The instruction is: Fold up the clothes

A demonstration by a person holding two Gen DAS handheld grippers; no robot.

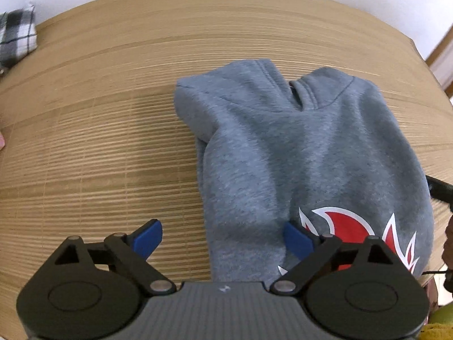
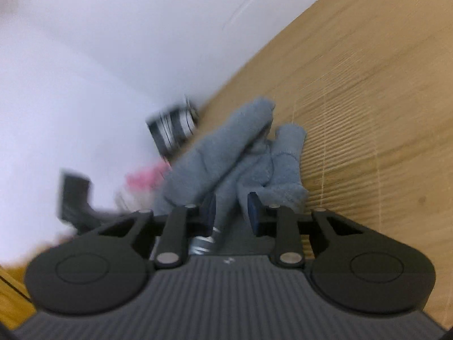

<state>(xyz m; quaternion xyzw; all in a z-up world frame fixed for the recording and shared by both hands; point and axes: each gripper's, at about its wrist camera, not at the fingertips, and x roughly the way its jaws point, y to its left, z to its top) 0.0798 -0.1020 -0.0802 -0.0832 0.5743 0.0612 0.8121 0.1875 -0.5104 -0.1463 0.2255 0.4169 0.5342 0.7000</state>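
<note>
A grey hoodie (image 1: 297, 153) with a red and white flame print (image 1: 348, 226) lies on the wooden table (image 1: 113, 130), hood toward the far side. My left gripper (image 1: 223, 240) is open above the hoodie's left edge and holds nothing. In the blurred right wrist view my right gripper (image 2: 232, 212) has its blue pads close together around a fold of the grey hoodie (image 2: 226, 158), which rises bunched in front of it. Whether the pads pinch the cloth is hard to see.
A black and white plaid cloth (image 1: 17, 36) sits at the far left table corner; it also shows in the right wrist view (image 2: 172, 130) beside something pink (image 2: 144, 181). A white wall lies behind the table.
</note>
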